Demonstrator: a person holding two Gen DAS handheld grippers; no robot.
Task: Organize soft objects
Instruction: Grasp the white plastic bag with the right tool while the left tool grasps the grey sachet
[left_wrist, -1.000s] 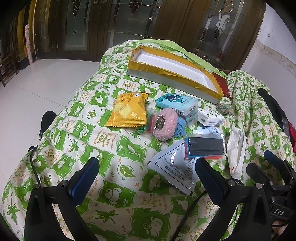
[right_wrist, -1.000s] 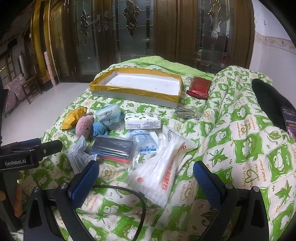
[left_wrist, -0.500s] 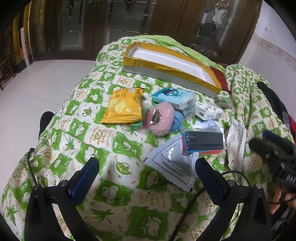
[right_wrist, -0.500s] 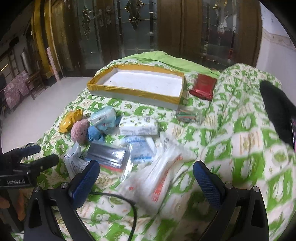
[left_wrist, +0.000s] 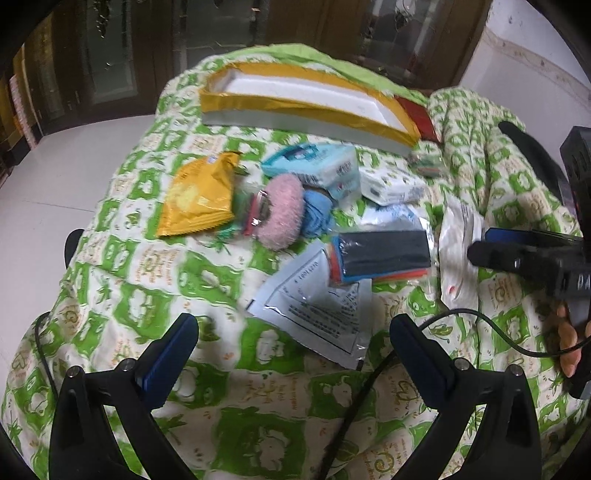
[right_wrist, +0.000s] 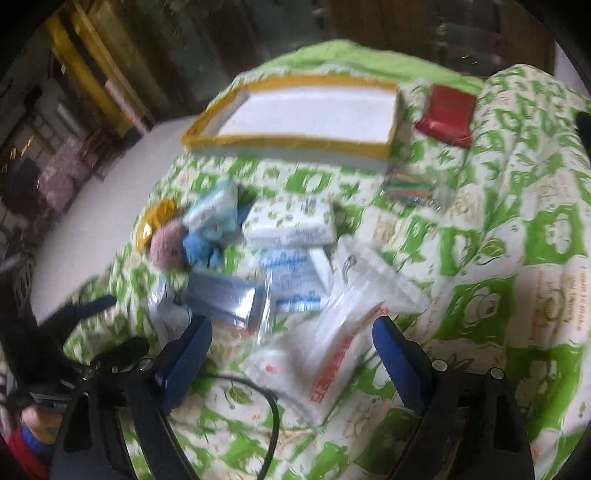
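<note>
Looking along our left gripper (left_wrist: 293, 354), we see its blue-padded fingers spread wide with nothing between them, hovering over the green-and-white frog quilt (left_wrist: 122, 295). Ahead lies the pile of soft things: a yellow snack packet (left_wrist: 197, 197), a pink fluffy scrunchie (left_wrist: 282, 214) touching a blue one (left_wrist: 317, 212), a teal tissue pack (left_wrist: 314, 166), a white tissue pack (left_wrist: 391, 184), a dark pack in clear wrap (left_wrist: 384, 254) and a flat white printed pouch (left_wrist: 321, 306) nearest the fingertips. Beyond them sits the gold-rimmed white tray (left_wrist: 295, 107).

Our right gripper (right_wrist: 291, 343) is likewise wide open and holds nothing; it hangs just above a long clear bag with red lettering (right_wrist: 332, 350), though the blur in this view leaves us unable to say whether the pads touch it. The left view shows only that bag's edge (left_wrist: 456, 251), partly behind the right tool's fingers (left_wrist: 517, 254) entering from the side.

Only the right view shows clearly the red pouch (right_wrist: 447, 114) beside the tray's far corner (right_wrist: 391, 122), a small packet of coloured bands (right_wrist: 410, 188) and a blue-printed clear bag (right_wrist: 291, 280). There the snack packet (right_wrist: 155, 221) is mostly hidden behind the pink scrunchie (right_wrist: 168, 247). A black cable (right_wrist: 258, 391) trails across the quilt between the fingers.
</note>
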